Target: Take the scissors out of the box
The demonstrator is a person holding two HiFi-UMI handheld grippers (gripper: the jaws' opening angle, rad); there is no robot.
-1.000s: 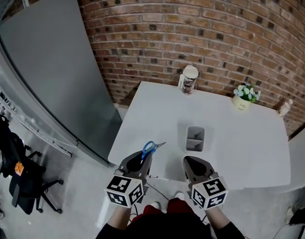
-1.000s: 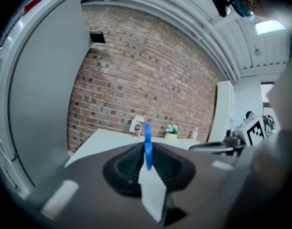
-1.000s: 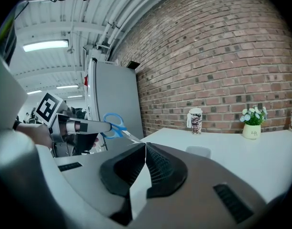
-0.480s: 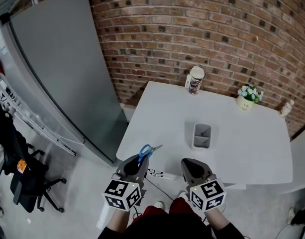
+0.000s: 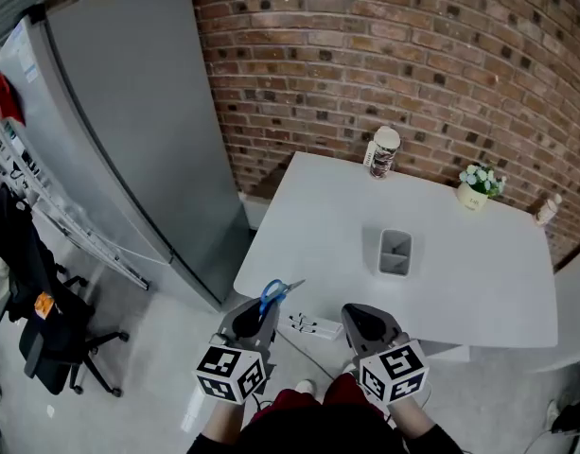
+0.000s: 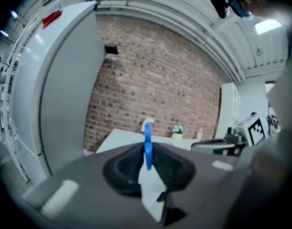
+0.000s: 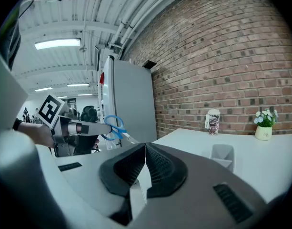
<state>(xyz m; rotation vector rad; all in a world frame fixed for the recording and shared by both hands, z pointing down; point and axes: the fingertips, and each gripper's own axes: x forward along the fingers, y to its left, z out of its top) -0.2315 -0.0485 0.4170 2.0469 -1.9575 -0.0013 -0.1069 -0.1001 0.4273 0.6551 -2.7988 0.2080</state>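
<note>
**A:** Where are the scissors [image 5: 275, 292]?

**B:** Low in the head view, a little left of centre. The left gripper [image 5: 264, 312] has its fingers narrowed onto them. The blue handles show just past the tips and the blades point toward the counter [image 5: 308, 225].

**A:** Near the box [image 5: 395, 252]?

**B:** No, well apart from it. The grey box stands on the counter right of centre, and the scissors are held in the air by the counter's near left corner.

**A:** And the right gripper [image 5: 362, 322]?

**B:** It's at the bottom centre, beside the left one, fingers pressed together with nothing between them.

**A:** Anything else?

**B:** A cup [image 5: 383, 151] and a small flowerpot [image 5: 473, 195] stand at the counter's far edge, by the brick wall [image 5: 413, 55].
</note>
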